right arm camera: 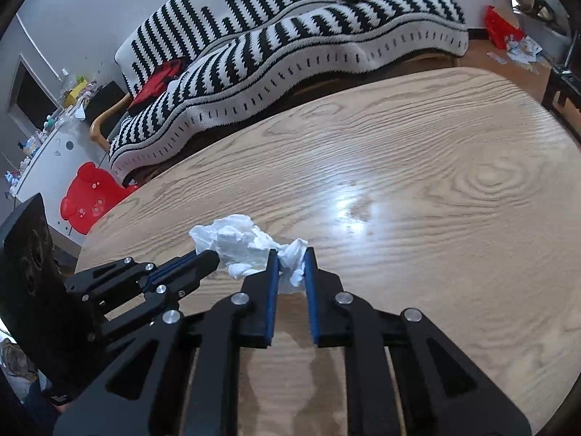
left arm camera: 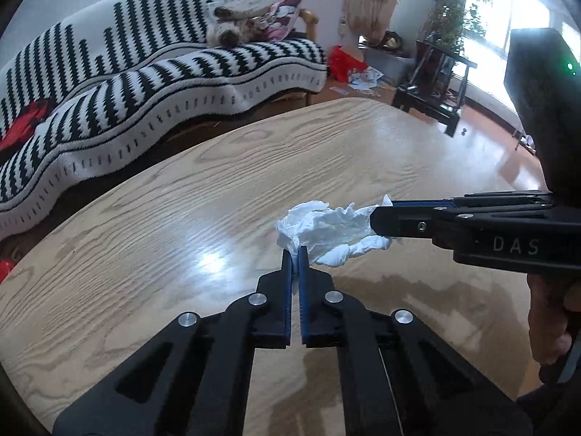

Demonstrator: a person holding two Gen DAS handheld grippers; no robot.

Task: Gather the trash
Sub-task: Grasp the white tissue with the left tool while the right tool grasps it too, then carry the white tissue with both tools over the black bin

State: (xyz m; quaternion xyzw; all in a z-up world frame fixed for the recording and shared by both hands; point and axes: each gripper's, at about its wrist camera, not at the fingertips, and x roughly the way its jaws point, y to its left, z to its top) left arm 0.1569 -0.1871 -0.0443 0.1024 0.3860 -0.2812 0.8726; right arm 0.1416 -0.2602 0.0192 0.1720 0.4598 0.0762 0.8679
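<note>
A crumpled white tissue is held just above the wooden table between both grippers. My left gripper is shut on the tissue's near left corner. My right gripper comes in from the right and is shut on the tissue's other end. In the right wrist view the right gripper pinches a fold of the tissue, and the left gripper grips it from the left side.
A sofa with a black-and-white striped blanket runs along the table's far side. A red bear-shaped stool stands at the left. A red bag and scattered papers lie on the floor. A dark chair stands by the window.
</note>
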